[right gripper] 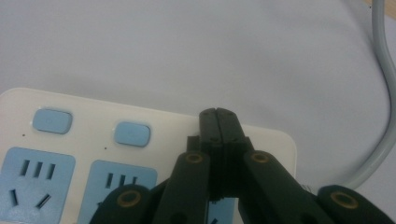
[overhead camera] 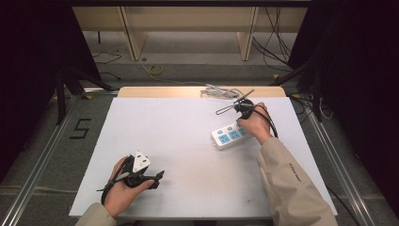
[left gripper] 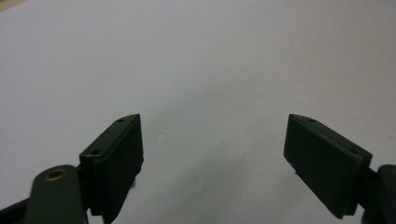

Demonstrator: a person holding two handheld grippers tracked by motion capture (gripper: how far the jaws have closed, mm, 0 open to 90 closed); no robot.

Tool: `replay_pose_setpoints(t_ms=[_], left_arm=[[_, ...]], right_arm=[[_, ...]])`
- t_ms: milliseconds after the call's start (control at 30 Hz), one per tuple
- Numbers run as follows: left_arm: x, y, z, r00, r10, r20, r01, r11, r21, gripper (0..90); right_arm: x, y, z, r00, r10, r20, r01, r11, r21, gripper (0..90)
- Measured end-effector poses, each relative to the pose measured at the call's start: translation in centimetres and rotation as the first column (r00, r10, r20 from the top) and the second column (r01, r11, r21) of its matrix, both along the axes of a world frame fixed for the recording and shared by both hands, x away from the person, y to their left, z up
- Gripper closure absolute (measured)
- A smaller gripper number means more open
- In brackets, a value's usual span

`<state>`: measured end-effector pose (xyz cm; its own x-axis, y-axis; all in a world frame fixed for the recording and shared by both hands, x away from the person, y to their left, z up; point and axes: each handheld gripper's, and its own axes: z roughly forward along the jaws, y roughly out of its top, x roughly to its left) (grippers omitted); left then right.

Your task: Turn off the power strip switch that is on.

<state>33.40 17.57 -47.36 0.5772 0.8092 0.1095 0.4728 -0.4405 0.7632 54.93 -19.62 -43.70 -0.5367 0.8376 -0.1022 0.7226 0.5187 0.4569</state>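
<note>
At the near left of the white-topped bench (overhead camera: pixel 188 141), the left hand-held gripper (overhead camera: pixel 157 179) is held low in a hand, well apart from everything else. In the left gripper view its two black jaws are seen standing wide apart, with nothing but bare white surface between them.

Toward the right of the bench lies a cream-white plastic power strip with pale blue sockets and pale blue switch buttons (overhead camera: pixel 229 135). Its long axis is set on a slant, from the near left end up toward the far right end, where a grey cable (right gripper: pixel 387 93) is led away.

The right hand-held gripper (right gripper: pixel 219 119) is poised directly over that far right end. Its black jaws are pressed together and nothing is gripped. The closed tip is pointed down at the strip's top face, just beside the nearest blue switch button (right gripper: pixel 132 133); whether it is touching the plastic cannot be told for certain. The right hand is by far the nearer to the strip.
</note>
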Motion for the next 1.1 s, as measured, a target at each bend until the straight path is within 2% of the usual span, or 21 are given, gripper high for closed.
replay_pose_setpoints(t_ms=[233,300,333,467,900,1100], left_arm=[[0.0,0.0,0.0,1.0,0.001,-0.001,-0.001,1.0,0.001,19.6],[0.0,0.0,0.0,1.0,0.001,-0.001,-0.001,1.0,0.001,19.7],[0.0,0.0,0.0,1.0,0.002,0.001,-0.002,1.0,-0.001,19.7],[0.0,0.1,0.0,1.0,0.003,0.001,-0.003,1.0,-0.001,19.7],[0.0,0.1,0.0,1.0,0.003,0.001,-0.003,1.0,0.0,19.7],[0.0,0.1,0.0,1.0,0.003,0.002,-0.003,1.0,0.0,19.7]], right_arm=[[-0.1,-0.1,0.0,1.0,-0.004,0.007,0.004,0.9999,0.011,90.0],[-0.2,-0.2,0.2,0.9994,-0.017,0.031,0.017,0.9995,0.027,90.0],[-0.2,-0.2,0.2,0.9997,-0.015,0.018,0.015,0.9996,0.025,90.0],[-0.5,-0.2,0.1,0.9995,-0.013,0.03,0.012,0.9993,0.036,90.0],[-1.2,-0.1,0.6,0.9999,0.007,0.009,-0.008,0.9988,0.048,90.0],[-1.8,-0.3,0.9,0.9999,0.007,0.015,-0.008,0.9982,0.059,90.0]])
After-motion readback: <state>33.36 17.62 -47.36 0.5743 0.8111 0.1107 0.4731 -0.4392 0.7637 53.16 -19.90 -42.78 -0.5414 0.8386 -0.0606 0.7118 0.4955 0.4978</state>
